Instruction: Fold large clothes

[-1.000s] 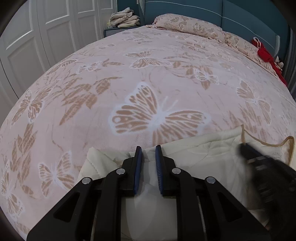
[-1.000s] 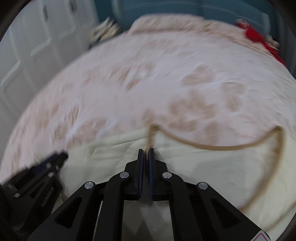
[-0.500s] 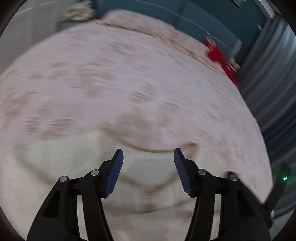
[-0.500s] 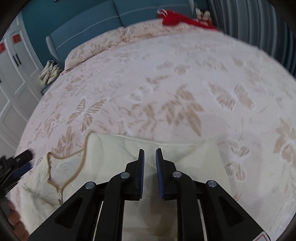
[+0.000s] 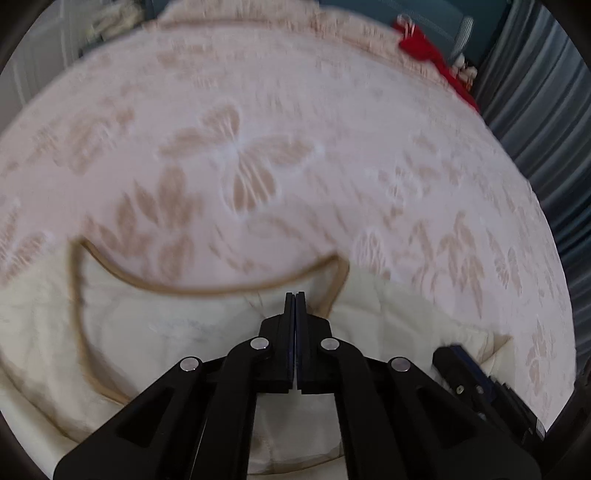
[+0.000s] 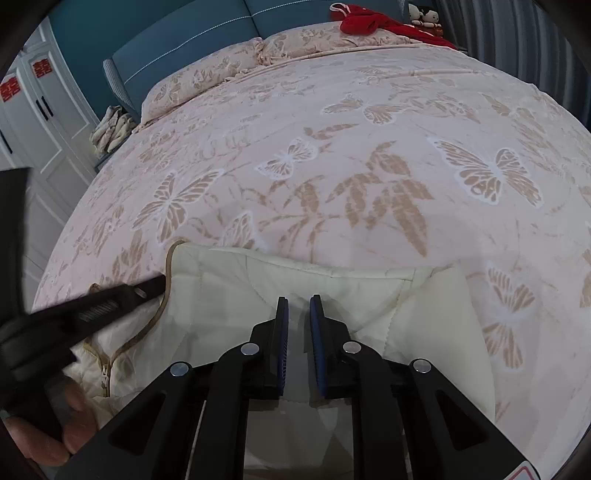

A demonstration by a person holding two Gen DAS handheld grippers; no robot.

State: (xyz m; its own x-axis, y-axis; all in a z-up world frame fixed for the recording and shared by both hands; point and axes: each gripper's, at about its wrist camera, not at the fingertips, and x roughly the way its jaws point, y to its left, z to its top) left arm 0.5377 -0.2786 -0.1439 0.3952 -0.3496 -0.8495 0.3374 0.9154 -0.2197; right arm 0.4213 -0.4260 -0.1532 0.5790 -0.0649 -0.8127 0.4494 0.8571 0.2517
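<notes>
The left gripper [image 5: 295, 295] has its two pads pressed flat together, tips down on the cream garment [image 5: 166, 332] just beside the tan-piped collar edge [image 5: 334, 291] at its 1 o'clock; whether any cloth is pinched between the pads cannot be told. The right gripper [image 6: 298, 308] stands with a narrow gap between its blue-lined fingers [image 6: 282, 332] — nothing is clasped in that gap, and the cream cloth shows through it below.

The garment is a pale cream quilted jacket with curved stitch lines, lying flat at the near edge of the bed [image 6: 369, 129]. Tan binding runs around its neckline — in the left wrist view it sweeps from about 9 o'clock of the gripper tips across to 1 o'clock. In the right wrist view the binding leads down to a zip [image 6: 105, 373] at 8 o'clock of the right gripper. A folded panel [image 6: 454, 325] with a smooth lining lies at 3 o'clock.

The person's hand [image 6: 55, 424] grips the left tool at the lower left of the right wrist view. The bed wears a pink butterfly-print cover; a red cloth [image 6: 373, 22] lies at the far 1 o'clock by the blue headboard [image 6: 192, 40].
</notes>
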